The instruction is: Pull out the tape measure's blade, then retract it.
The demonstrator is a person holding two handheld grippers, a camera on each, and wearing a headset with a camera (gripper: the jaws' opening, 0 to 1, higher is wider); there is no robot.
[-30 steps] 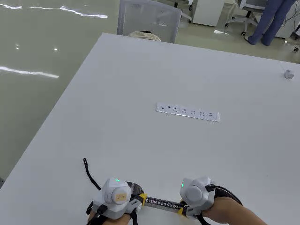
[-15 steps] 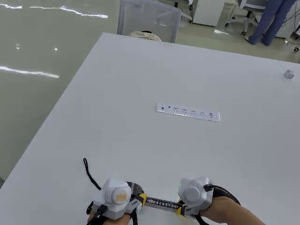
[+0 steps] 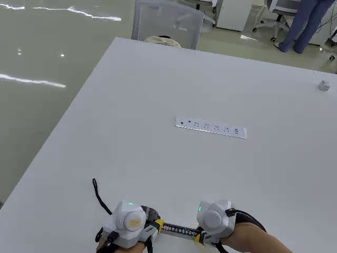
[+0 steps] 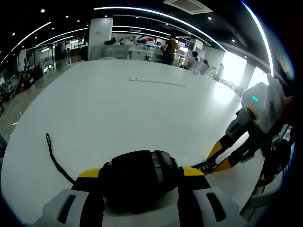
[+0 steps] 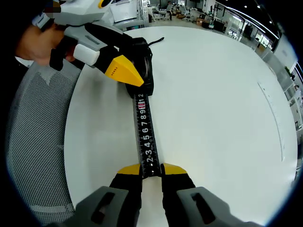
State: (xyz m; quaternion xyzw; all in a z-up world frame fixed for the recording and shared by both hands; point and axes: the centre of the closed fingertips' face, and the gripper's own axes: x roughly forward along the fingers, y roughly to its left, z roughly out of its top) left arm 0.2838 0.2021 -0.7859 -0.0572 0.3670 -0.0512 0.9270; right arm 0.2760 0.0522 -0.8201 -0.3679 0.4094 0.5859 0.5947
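Note:
The black tape measure case (image 4: 139, 177) rests on the white table (image 3: 184, 84) with my left gripper (image 4: 142, 182) shut on it. Its wrist strap (image 4: 54, 158) trails off to the left. A short length of black blade (image 5: 146, 139) with white numbers runs from the case (image 5: 142, 71) to my right gripper (image 5: 151, 169), which is shut on the blade's tip. In the head view both grippers sit at the near table edge, the left gripper (image 3: 152, 227) and the right gripper (image 3: 199, 236) a short gap apart with the blade (image 3: 179, 230) between them.
A white power strip (image 3: 210, 127) lies mid-table. A small pale object (image 3: 324, 85) sits far right. A mesh chair (image 3: 167, 20) stands at the far edge, and a person's legs (image 3: 303, 21) show beyond. Another mesh chair (image 5: 33, 137) is beside the near edge.
The right gripper has moved left toward the left gripper, so the stretch of blade showing between them is shorter. The left gripper holds its place.

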